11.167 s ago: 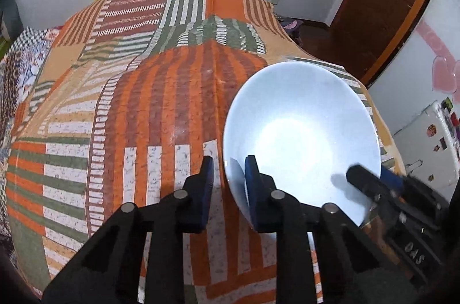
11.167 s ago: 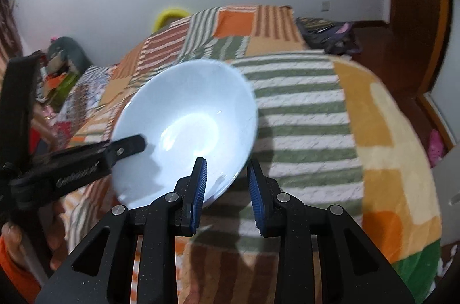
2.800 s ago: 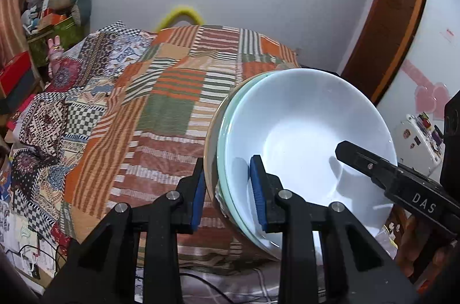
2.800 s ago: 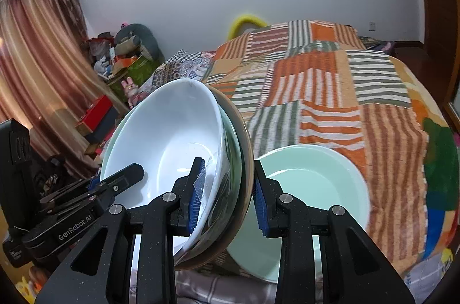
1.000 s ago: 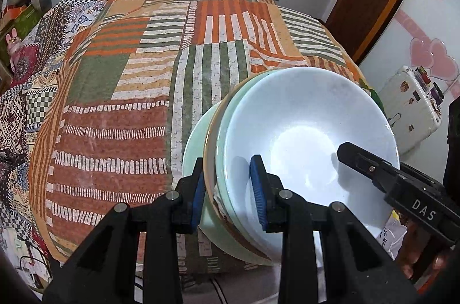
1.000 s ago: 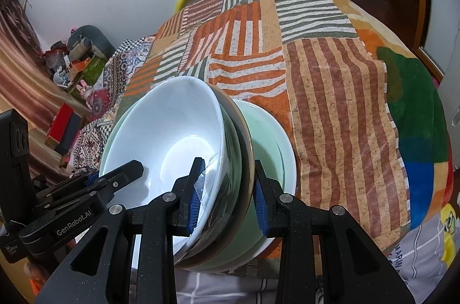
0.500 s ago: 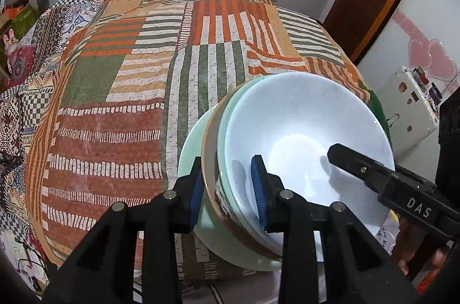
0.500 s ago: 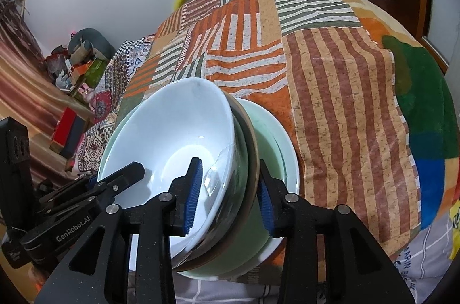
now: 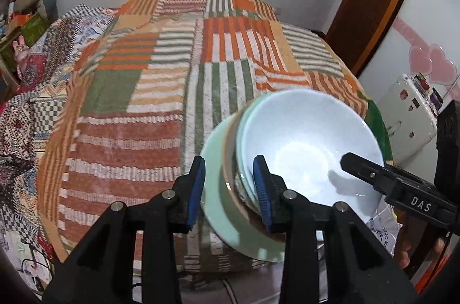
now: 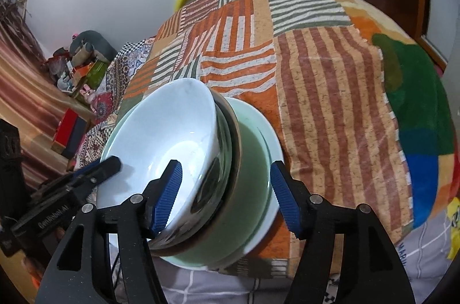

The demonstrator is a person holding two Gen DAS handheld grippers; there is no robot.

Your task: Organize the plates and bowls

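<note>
**Ana:** Near the foot of the bed point(image 9: 120, 131), on the striped patchwork blanket point(image 10: 330, 91), how many dishes did you count?

**Ben:** Four, nested and tilted: a white bowl point(image 9: 310, 148) on top, a pale green bowl point(image 9: 244, 131) under it showing only its rim, then a brown-rimmed bowl point(image 10: 233, 137), all sitting in a wide mint-green plate point(image 10: 258, 166) that lay on the blanket.

**Ana:** And the two grippers?

**Ben:** Both pointed steeply down at the stack from opposite sides. The left gripper point(image 9: 228, 186) straddled the near rims of the nested bowls; its fingers point(image 9: 260, 189) were easing apart, and I couldn't tell whether the blue pads pressed the rims. The right gripper point(image 10: 224, 197) was spreading wide, with the stack's edge between its fingers point(image 10: 168, 194) and the right-hand pad standing clear of the plate.
</note>
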